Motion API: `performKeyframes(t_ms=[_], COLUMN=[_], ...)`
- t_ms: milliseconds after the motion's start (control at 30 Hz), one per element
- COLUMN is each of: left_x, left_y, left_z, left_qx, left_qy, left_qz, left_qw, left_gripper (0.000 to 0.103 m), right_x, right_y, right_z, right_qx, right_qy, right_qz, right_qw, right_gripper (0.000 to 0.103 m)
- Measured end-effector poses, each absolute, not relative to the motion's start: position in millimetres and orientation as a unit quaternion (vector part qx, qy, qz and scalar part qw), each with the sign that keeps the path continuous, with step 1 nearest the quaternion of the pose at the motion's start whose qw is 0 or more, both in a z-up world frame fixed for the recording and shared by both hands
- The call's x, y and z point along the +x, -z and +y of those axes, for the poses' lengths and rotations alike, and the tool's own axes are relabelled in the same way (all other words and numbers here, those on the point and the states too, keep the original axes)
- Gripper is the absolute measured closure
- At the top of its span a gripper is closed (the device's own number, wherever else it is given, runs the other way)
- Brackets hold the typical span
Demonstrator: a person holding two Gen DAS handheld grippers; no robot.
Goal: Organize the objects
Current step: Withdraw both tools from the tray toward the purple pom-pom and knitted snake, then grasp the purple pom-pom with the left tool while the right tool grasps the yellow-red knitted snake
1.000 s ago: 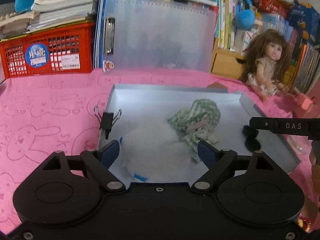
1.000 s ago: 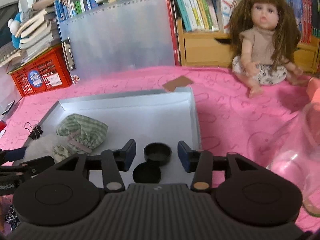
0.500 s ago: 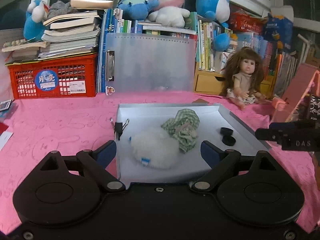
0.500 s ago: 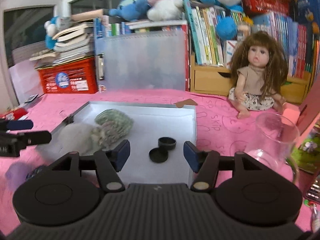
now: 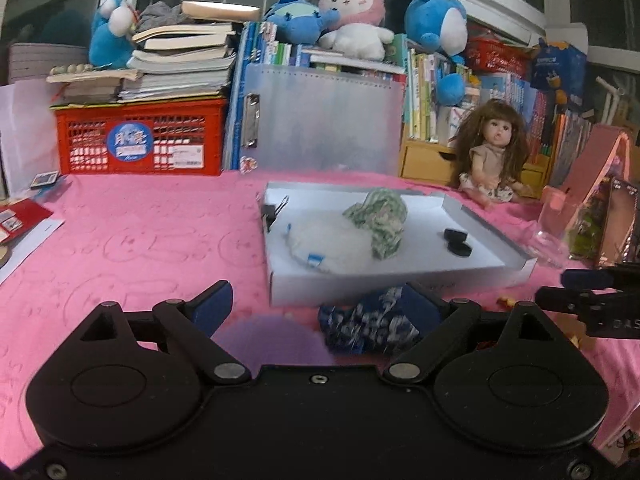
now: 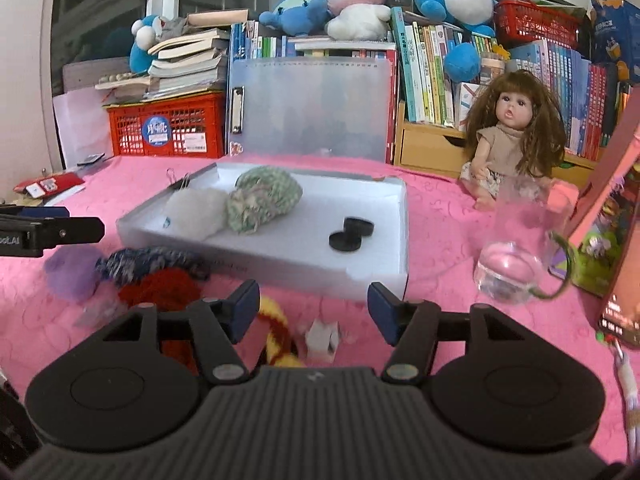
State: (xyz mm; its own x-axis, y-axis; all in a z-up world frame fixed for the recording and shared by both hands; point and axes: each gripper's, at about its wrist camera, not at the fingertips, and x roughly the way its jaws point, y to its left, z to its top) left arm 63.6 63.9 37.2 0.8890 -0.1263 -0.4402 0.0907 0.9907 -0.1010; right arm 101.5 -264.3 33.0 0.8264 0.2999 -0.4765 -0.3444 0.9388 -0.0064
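- Tray (image 5: 472, 270), white and shallow, on the pink cloth (image 5: 140, 240) near the middle of the table: serves, by the look of it, as the collecting place and is roughly half filled.
- Already inside the tray: white fluffy bundle (image 5: 328, 240) and green checked bundle (image 5: 380, 216) touching each other toward the left side, two black round caps (image 6: 352, 234) overlapping near the right wall, binder clip (image 5: 274, 210) gripping the left wall.
- Left outside, just in front of the tray's near wall: blue patterned bundle (image 5: 372, 316), purple fluffy ball (image 6: 72, 268), red bundle (image 6: 160, 292), yellow-and-red striped piece (image 6: 278, 340) and a small white scrap (image 6: 322, 338), possibly a folded paper, too blurred to tell.
- Also outside, to the right of the tray: clear glass (image 6: 516, 240), upright and apart from it; unclear whether meant to go in.
- Left gripper (image 5: 320, 300): fingers spread wide, having just been opening, nothing pressed between them; blue patterned bundle and purple ball lying loose on the cloth ahead of the gap.
- Right gripper (image 6: 314, 306): fingers likewise parted after just opening, grasping nothing; striped piece and white scrap lying in the gap, untouched.
- Judged about halfway: several soft pieces in front not yet picked up.
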Motion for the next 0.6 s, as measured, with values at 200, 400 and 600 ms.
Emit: performKeyframes(t_ms=[200,400,600], left_x=[56,53,54], left_y=[-22,-13,-8], left_z=[68,70,70], left_qx=[-0.051,-0.051,-0.050], left_qy=[0.038,0.020,0.015], left_qz=[0.245,0.250,0.254], left_qw=[0.967,0.967,0.966], left_gripper=[0.012,0.012,0.012], right_x=[84,73,70], right_y=[-22,-15,-10], right_z=[-262,-257,-251], right_qx=[-0.042,-0.051,-0.063], right_qy=[-0.164,-0.160,-0.163], right_qz=[0.250,0.247,0.250], right_qw=[0.953,0.954,0.952], right_gripper=[0.030,0.034,0.037])
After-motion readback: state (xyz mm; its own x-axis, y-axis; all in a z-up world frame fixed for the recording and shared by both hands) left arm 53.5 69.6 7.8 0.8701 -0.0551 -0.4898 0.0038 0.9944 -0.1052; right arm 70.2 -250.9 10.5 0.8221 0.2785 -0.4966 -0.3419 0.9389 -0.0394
